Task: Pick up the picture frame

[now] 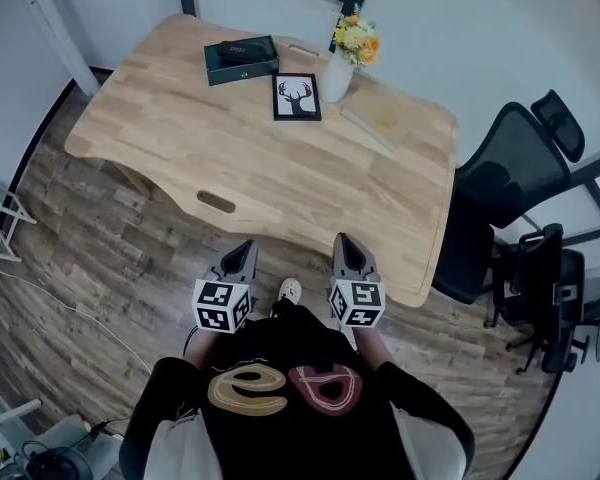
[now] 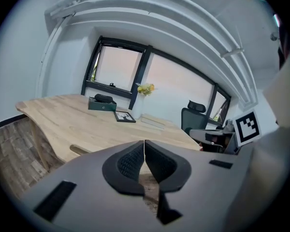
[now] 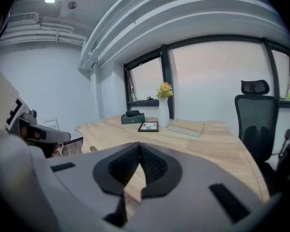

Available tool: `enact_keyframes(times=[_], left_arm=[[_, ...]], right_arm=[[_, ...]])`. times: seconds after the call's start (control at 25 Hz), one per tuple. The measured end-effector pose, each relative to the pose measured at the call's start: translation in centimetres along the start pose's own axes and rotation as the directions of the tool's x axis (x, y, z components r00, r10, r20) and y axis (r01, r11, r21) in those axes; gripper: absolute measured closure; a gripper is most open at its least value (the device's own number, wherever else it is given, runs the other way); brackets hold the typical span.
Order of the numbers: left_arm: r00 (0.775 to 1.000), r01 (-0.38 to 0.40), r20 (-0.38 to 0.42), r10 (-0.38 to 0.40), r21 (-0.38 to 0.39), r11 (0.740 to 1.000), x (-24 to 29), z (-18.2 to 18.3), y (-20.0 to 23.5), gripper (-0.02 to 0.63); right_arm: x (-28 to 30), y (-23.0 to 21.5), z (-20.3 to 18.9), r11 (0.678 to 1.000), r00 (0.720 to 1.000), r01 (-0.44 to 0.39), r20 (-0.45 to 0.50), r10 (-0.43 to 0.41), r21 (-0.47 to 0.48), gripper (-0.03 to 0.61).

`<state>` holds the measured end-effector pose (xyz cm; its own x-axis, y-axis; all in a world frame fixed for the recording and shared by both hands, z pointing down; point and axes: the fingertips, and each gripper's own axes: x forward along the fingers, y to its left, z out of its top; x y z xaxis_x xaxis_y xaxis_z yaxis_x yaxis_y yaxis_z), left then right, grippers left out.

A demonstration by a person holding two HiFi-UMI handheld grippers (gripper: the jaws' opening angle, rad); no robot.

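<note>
The left hand-held gripper [image 1: 242, 253] and the right hand-held gripper [image 1: 348, 245] are held side by side, just ahead of the person's chest [image 1: 285, 388]. Both point toward the far side and tilt slightly downward. Each has its jaws pressed together with nothing between them.

No text could be read for certain. Faint print on the dark box [image 1: 241, 59] on the desk [image 1: 180, 138] was too small; the person's shirt [image 1: 290, 408] bore two letter-like loops.
</note>
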<state>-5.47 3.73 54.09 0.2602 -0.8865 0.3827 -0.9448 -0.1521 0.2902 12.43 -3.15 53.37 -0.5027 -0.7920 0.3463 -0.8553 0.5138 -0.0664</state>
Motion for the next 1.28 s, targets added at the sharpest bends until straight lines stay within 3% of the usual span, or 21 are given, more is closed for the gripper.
enact_keyframes(times=[0.52,0.64,1.28], left_arm=[[0.998,-0.066,0.016,0.067,-0.046,0.997,9.8,3.0,-3.5,0.595],[0.998,-0.069,0.008,0.07,-0.041,0.997,10.8,3.1,-4.1,0.595],[0.979,-0.203,0.003,0.203,-0.049,0.978,13.3,5.4,-1.1,0.595]], right_arm=[[4.9,-10.0,2.3,0.997,0.999,-0.037,-0.01,0.037,-0.068,0.568],[5.0,-11.6,2.3,0.999,1.0,-0.028,-0.009,0.027,-0.032,0.569],[8.2,-12.7,3.5,0.999,0.998,-0.038,-0.049,0.038,0.01,0.568]])
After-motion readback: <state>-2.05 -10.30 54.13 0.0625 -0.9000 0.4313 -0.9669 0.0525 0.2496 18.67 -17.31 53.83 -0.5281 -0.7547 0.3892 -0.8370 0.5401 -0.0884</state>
